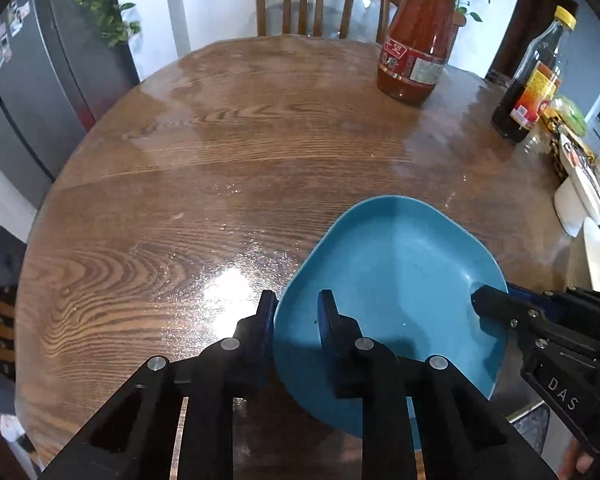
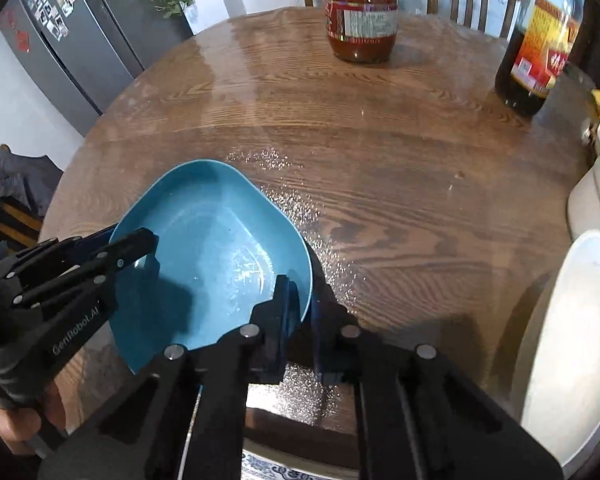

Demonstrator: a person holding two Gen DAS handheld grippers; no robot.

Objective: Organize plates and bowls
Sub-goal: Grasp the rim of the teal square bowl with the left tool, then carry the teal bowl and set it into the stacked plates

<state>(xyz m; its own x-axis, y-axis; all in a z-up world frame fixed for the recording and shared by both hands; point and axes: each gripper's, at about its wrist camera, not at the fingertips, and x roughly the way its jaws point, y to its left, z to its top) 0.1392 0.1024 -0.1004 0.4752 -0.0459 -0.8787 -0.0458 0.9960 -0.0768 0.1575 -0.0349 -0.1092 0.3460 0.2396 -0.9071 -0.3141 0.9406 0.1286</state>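
The round wooden table [image 1: 228,128] carries a blue bowl [image 1: 396,280] at its six-o'clock edge. The left gripper [image 1: 298,308] pinches the bowl's nine-o'clock rim; the right gripper [image 2: 302,300] clamps the three-o'clock rim.

Both tongs [image 1: 298,312] [image 2: 300,304] seemingly clamped, angled down.

I'm in a home dining area: wooden worktop [image 1: 220,140], dining chairs [image 1: 305,4], photo-covered fridge [image 2: 72,36], sauce bottles [image 1: 418,44].
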